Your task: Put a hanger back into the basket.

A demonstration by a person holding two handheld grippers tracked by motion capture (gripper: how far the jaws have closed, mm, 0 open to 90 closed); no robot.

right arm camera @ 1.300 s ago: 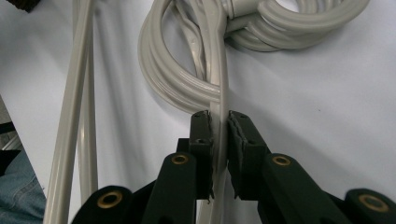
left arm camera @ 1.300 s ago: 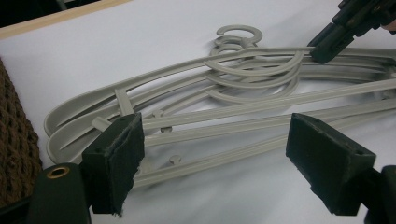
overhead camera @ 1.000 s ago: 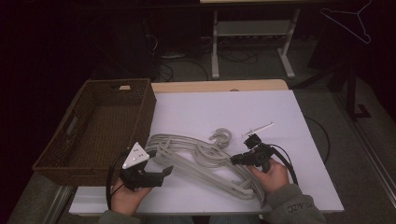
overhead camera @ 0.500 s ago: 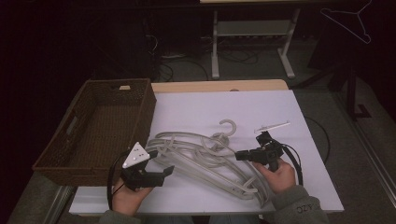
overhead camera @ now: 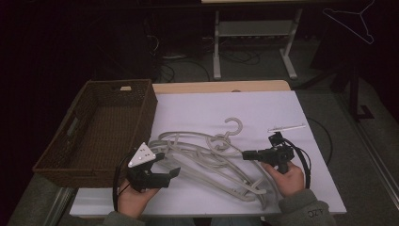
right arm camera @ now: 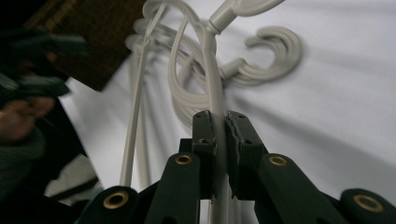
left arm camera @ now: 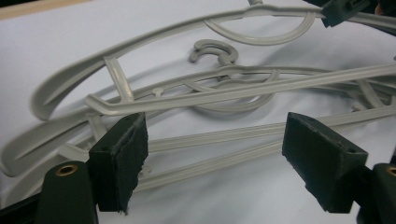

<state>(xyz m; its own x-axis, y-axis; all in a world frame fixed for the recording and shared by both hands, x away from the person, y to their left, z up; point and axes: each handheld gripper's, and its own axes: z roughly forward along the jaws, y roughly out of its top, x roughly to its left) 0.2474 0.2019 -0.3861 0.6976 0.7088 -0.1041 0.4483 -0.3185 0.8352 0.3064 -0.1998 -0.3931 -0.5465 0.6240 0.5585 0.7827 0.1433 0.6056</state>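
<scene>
A tangle of several grey plastic hangers (overhead camera: 202, 157) lies on the white table (overhead camera: 263, 106). My right gripper (overhead camera: 245, 154) is shut on the arm of one hanger (right arm camera: 211, 79); its jaws pinch the thin bar just below the hook (overhead camera: 234, 125). At the pile's left end my left gripper (overhead camera: 167, 165) is open. Its pads (left arm camera: 123, 154) stand wide apart just above two hanger bars (left arm camera: 219, 140), touching nothing. The right gripper's tip (left arm camera: 343, 9) shows far off in the left gripper view.
A brown wicker basket (overhead camera: 147, 110) stands at the table's left. A thin white rod (overhead camera: 286, 127) lies on the table beyond the right gripper. Behind the table are a metal stand (overhead camera: 254, 28) and a wire hanger (overhead camera: 350, 21).
The right gripper has moved to the right and slightly up, drawing its hanger along; that hanger's hook has shifted right and away from me. The left gripper has stayed put.
</scene>
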